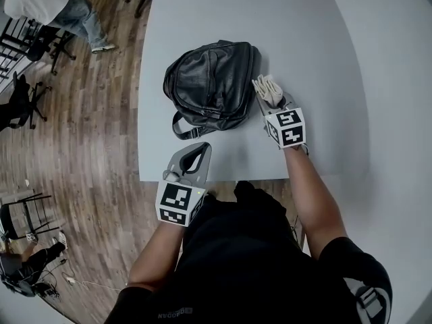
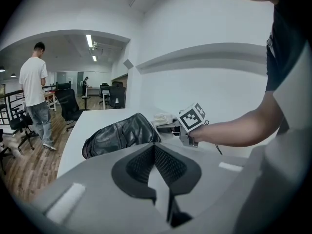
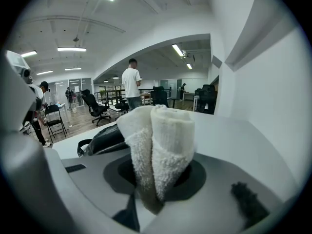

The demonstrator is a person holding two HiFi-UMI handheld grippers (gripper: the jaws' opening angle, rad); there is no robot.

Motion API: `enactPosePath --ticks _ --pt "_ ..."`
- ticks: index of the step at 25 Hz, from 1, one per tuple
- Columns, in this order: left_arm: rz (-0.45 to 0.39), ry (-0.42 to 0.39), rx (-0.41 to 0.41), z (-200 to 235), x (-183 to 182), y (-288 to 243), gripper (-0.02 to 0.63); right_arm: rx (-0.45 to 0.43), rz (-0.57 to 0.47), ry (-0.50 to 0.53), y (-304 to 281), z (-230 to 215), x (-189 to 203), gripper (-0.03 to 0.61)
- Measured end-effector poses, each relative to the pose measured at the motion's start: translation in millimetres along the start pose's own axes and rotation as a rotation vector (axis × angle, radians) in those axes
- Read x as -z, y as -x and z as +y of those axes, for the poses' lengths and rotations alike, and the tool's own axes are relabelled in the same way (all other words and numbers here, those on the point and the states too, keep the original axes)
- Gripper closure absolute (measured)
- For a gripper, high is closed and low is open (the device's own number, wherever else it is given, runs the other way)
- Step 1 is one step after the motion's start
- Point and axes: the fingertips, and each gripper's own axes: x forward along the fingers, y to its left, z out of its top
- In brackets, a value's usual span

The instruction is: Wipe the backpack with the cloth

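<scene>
A black leather backpack (image 1: 212,86) lies on its side in the middle of the white table (image 1: 236,19). Just right of it, my right gripper (image 1: 270,100) is shut on a rolled white cloth (image 1: 268,89), which stands close beside the bag's right edge; whether it touches the bag I cannot tell. In the right gripper view the cloth (image 3: 158,150) fills the jaws, with the backpack (image 3: 103,138) to its left. My left gripper (image 1: 194,158) hovers shut with nothing in it over the table's front edge, short of the bag's strap (image 1: 185,131). Its own view shows the backpack (image 2: 119,135) ahead.
The table's left edge drops to a wooden floor (image 1: 101,113) with office chairs (image 1: 20,103) and a person in a white shirt (image 1: 50,5). A pale wall (image 1: 398,79) runs along the table's right side.
</scene>
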Motion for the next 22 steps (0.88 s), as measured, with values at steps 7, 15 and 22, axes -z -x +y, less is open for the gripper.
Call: enactPosePath --ticks 7,15,22 --pt "-0.001 -0.029 0.038 4 6 17 0.607 0.042 -0.004 -0.028 16 15 6 0.480" --pt "-0.022 -0.032 0.081 10 2 36 0.607 0.086 0.003 -0.059 36 38 13 0.480" --pt "-0.037 -0.050 0.111 16 2 57 0.607 0.119 0.001 -0.072 52 61 15 0.480"
